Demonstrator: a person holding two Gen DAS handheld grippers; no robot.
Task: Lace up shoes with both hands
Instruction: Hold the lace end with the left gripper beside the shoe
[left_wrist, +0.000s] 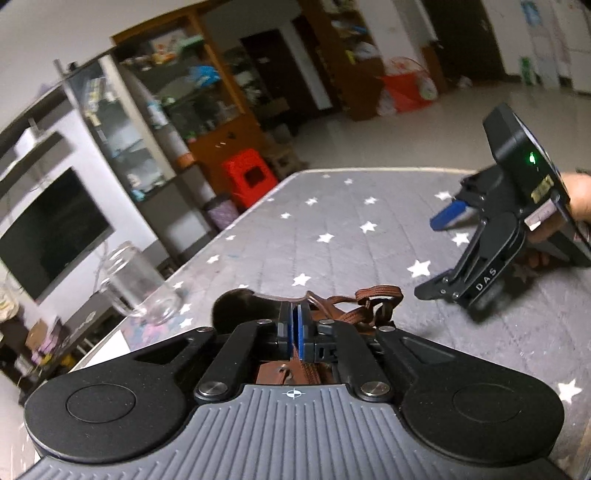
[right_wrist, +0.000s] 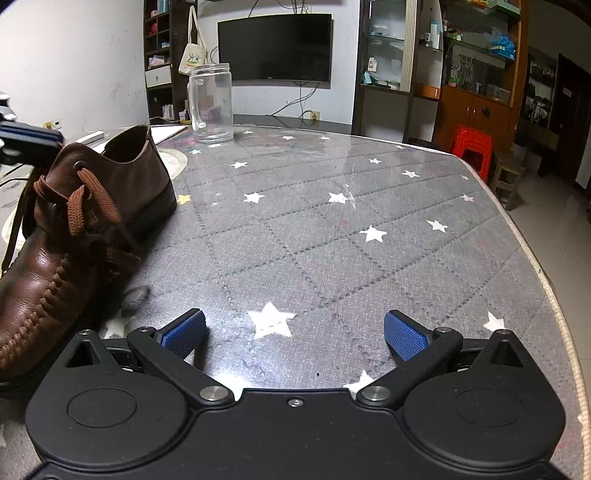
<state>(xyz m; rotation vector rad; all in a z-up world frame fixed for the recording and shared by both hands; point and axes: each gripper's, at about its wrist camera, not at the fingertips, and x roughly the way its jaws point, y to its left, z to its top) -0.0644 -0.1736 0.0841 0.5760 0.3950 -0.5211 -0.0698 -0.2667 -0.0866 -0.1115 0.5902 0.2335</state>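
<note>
On the grey star-printed counter (right_wrist: 332, 236), a brown leather shoe (right_wrist: 55, 258) lies at nine o'clock in the right wrist view, its heel opening toward the far edge and its brown lace (right_wrist: 92, 206) hanging loose over the tongue. A clear glass jar (right_wrist: 210, 103) stands upright at twelve o'clock beyond the shoe. The right claw (right_wrist: 295, 332) hovers beside the toe with its blue pads (right_wrist: 404, 338) spread wide apart, gripping nothing. The left claw (left_wrist: 295, 332) sits directly over the shoe, its pads pressed together on a strand of the lace (left_wrist: 373, 301), with the right claw (left_wrist: 439, 251) at three o'clock.
</note>
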